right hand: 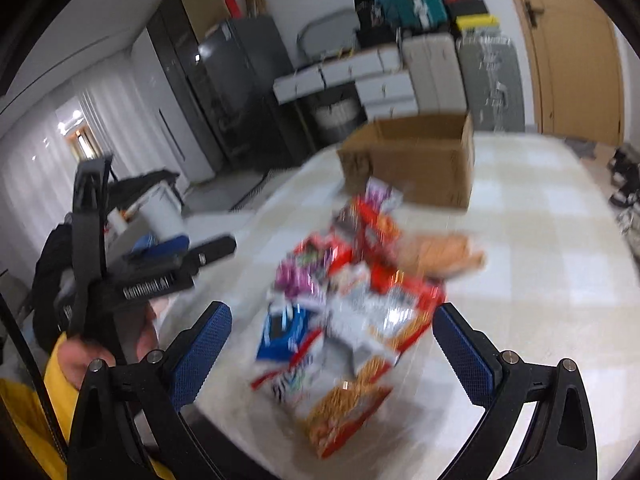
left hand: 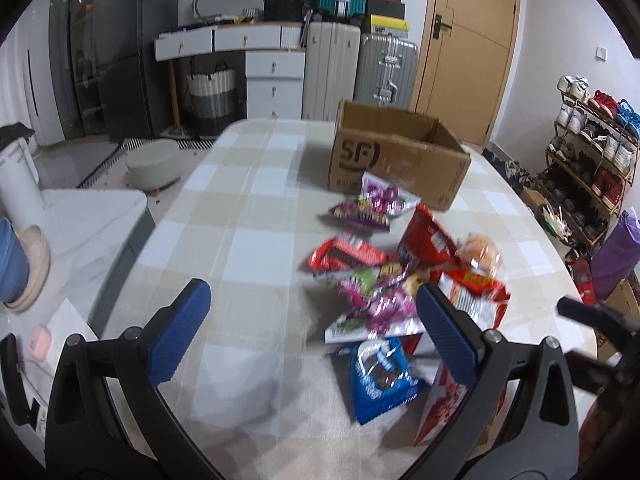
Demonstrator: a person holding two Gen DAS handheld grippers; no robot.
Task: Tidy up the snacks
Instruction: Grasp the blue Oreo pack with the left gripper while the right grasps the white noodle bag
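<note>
Motion blur smears the snack packets heaped mid-desk, labels unreadable. Behind them the cardboard box hides its inside. Both left tool and right tool hang released, grasping nothing.

My right gripper hangs above the checkered counter with its jaws spread wide and nothing between them. Below lies a blurred heap of snack packets, a blue one at its left edge. Beyond the heap stands an open cardboard box. At left I see the left gripper, side-on.
</note>
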